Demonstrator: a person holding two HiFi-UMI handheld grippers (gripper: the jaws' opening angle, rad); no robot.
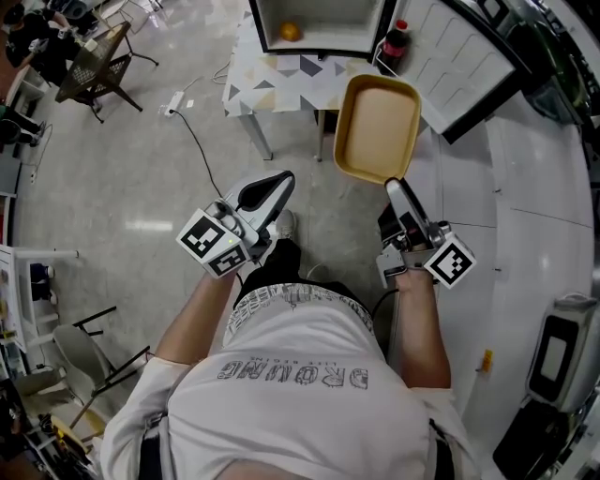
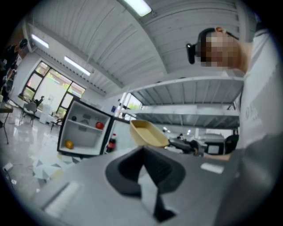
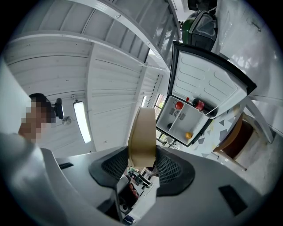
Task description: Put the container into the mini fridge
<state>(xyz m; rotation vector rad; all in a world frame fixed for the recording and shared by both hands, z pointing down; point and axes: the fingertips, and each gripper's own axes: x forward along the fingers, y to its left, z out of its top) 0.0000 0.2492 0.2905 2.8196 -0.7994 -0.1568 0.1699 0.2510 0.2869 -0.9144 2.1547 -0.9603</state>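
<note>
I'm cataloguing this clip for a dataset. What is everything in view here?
mini fridge: one, white, door open, on the table
orange fruit: one, orange, fridge floor
round item: one, red, upper fridge shelf
bottle: one, dark with red cap, in the fridge door
container: one, tan-yellow, held up in front of the fridge
table: one, grey-and-white patterned top, under the fridge
power strip: one, white, on the floor, dark cable attached
chair: one, brown woven, far left floor
shirt: one, white, on the person
left claw: one, shut, empty
right claw: one, shut on the container's edge
</note>
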